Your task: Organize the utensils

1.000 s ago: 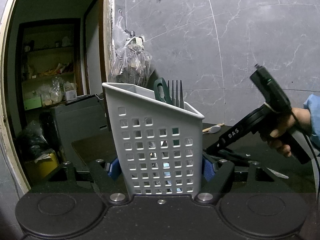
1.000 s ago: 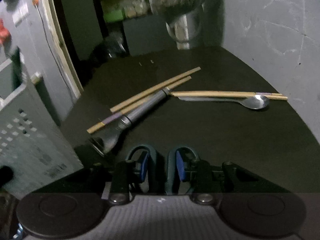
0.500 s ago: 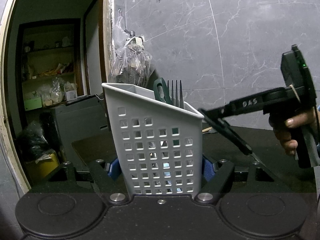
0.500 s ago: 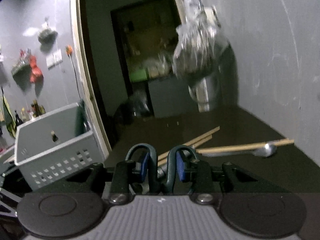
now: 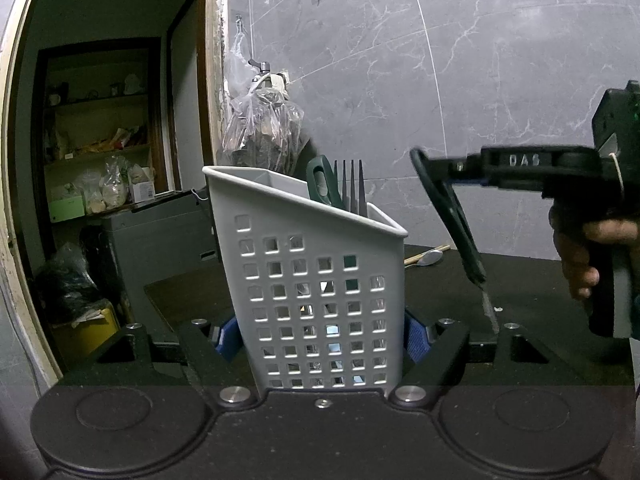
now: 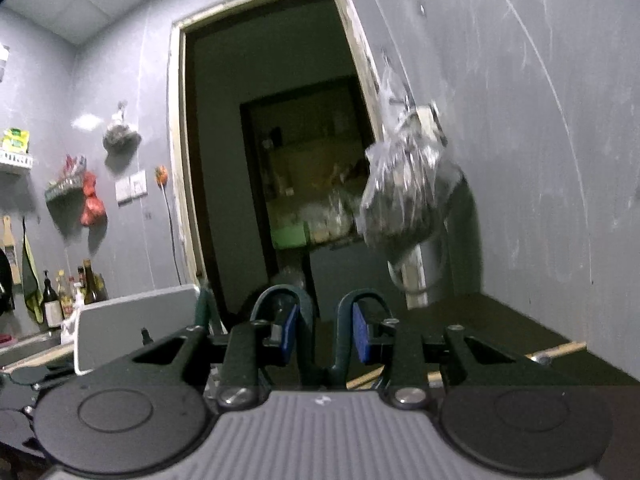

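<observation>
The right tongs (image 6: 323, 338) are clenched on the looped handles of the scissors (image 5: 454, 222), which hang blades down, right of the basket (image 5: 316, 280). The left tongs (image 5: 320, 336) clamp that basket's sides, steadying it on the counter (image 5: 520, 280). Stiff and pointed, the scissors look manageable held by the handles; the light basket could tip

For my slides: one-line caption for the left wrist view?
Left gripper clamps perforated grey plastic caddy; right gripper dangles dark-handled scissors beside it.
</observation>
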A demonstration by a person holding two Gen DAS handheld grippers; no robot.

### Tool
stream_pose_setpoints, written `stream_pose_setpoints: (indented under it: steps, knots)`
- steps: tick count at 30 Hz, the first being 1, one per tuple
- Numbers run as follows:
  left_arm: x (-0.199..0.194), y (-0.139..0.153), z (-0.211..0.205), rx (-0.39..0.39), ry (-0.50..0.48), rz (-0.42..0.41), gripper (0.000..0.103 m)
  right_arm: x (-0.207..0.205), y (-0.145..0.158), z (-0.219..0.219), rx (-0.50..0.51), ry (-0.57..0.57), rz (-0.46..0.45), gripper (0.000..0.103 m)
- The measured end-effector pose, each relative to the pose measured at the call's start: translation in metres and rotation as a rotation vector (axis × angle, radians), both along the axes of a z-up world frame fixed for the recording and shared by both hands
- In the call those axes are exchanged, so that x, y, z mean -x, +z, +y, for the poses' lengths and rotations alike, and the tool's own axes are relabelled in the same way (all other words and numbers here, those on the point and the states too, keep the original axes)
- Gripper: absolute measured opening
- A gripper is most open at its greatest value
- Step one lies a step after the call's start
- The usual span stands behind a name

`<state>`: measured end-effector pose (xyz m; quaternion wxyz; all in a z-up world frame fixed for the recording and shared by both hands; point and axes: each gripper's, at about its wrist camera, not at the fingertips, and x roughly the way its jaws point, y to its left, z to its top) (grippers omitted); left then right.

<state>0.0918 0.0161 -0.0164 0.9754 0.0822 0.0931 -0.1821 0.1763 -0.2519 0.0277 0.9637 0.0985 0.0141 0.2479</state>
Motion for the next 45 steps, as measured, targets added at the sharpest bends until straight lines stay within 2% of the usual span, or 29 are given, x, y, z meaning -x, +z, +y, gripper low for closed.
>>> stream_pose_setpoints:
  steps: [6, 16, 45]
  knots:
    - [0.000, 0.000, 0.000, 0.000, 0.000, -0.001, 0.078, 0.011, 0.005, 0.001, -0.012, -0.009, -0.103, 0.033]
    - [0.000, 0.000, 0.000, 0.001, 0.000, 0.000, 0.078, 0.029, -0.001, 0.001, -0.009, 0.005, -0.150, 0.033]
    - [0.000, 0.000, -0.001, 0.000, -0.001, 0.000, 0.078, 0.032, 0.003, -0.006, -0.013, 0.013, -0.118, 0.034]
